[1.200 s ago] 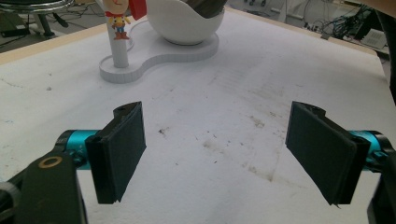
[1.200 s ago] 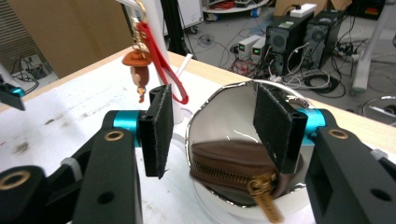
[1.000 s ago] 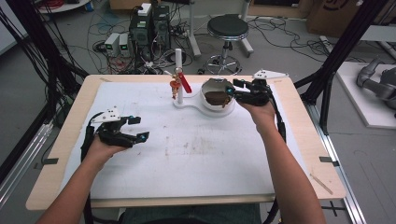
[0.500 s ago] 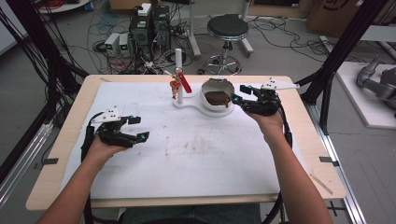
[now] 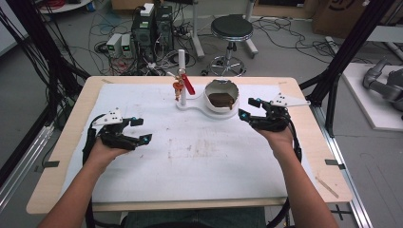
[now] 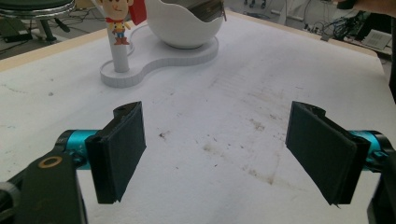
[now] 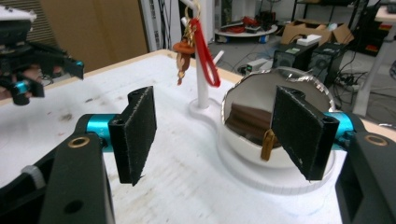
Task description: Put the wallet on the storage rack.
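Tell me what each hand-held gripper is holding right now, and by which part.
Nothing is held. The left hand-held gripper is open over bare white table cover, and the right hand-held gripper is open beside the white egg-shaped bowl, not touching it.

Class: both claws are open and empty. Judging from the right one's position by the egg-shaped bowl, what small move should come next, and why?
Probably ease the right claw forward toward the bowl: its jaws are open, empty, and face the brown item inside. The left claw sits farther off.
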Available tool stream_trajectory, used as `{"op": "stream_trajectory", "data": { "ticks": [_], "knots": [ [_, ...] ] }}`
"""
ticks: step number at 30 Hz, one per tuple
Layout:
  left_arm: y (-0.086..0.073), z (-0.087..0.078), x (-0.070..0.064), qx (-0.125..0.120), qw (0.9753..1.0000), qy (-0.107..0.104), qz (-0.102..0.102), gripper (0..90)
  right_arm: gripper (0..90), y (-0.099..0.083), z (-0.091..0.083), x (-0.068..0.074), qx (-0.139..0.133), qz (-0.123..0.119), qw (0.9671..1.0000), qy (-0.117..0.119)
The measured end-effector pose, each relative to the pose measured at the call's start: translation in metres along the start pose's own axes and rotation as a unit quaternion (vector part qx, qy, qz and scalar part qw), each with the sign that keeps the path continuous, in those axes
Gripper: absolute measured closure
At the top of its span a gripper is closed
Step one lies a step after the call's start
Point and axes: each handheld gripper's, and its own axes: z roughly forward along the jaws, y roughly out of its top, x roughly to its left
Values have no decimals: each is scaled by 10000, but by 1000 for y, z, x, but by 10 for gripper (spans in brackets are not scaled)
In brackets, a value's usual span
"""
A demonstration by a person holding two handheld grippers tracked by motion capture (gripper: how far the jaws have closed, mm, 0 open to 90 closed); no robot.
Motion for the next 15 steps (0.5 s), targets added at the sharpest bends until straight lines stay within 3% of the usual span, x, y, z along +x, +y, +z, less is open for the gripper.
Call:
{"op": "stream_trajectory", "data": {
  "ticks": [15],
  "knots": [
    [0, 0, 1, -121, 9999, 33, 17, 196, 216, -44, -4, 13, 393, 42, 9992, 110]
  ]
}}
